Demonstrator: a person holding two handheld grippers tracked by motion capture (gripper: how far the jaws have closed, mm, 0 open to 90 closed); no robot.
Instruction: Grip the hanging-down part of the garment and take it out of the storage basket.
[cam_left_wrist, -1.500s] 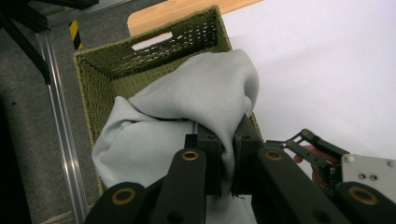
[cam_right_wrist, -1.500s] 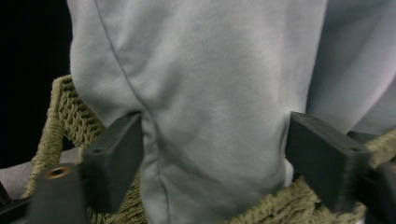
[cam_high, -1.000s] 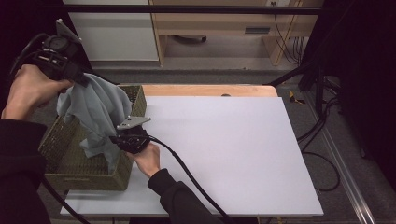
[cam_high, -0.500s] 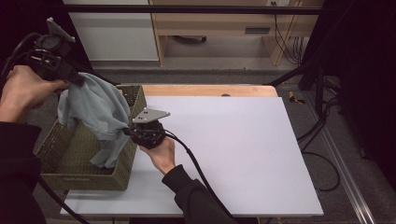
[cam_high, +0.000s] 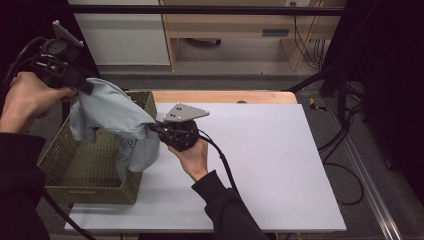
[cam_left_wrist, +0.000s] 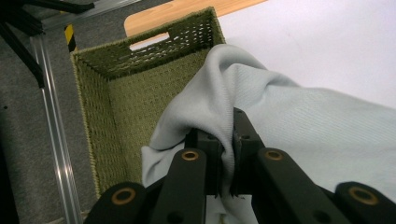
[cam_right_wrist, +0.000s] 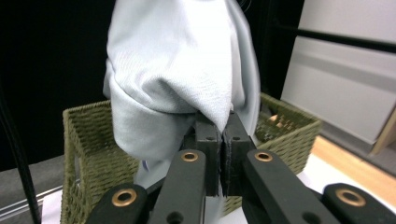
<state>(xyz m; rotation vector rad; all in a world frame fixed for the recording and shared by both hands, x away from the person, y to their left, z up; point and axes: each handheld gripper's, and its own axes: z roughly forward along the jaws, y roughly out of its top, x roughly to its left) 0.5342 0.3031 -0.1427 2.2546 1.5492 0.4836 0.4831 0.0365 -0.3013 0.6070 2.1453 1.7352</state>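
A pale grey-blue garment (cam_high: 112, 117) hangs stretched between both grippers over a green woven basket (cam_high: 60, 170) at the table's left. My left gripper (cam_high: 80, 86) is raised at the upper left, shut on one edge of the garment (cam_left_wrist: 280, 116). My right gripper (cam_high: 156, 129) sits at the basket's right rim, shut on another fold of the garment (cam_right_wrist: 187, 60). The cloth's lower part drapes over the basket's right wall, showing a faint blue print. The basket (cam_left_wrist: 126, 98) looks bare inside in the left gripper view.
The white table top (cam_high: 270, 160) stretches to the right of the basket. A wooden strip (cam_high: 225, 96) runs along its far edge. Cables (cam_high: 345, 140) and black stands are on the floor at the right. The basket (cam_right_wrist: 88, 140) stands behind the right jaws.
Both grippers rose and moved right with the garment. The cloth lifted out of the basket, and the right gripper went from inside the basket to its right rim.
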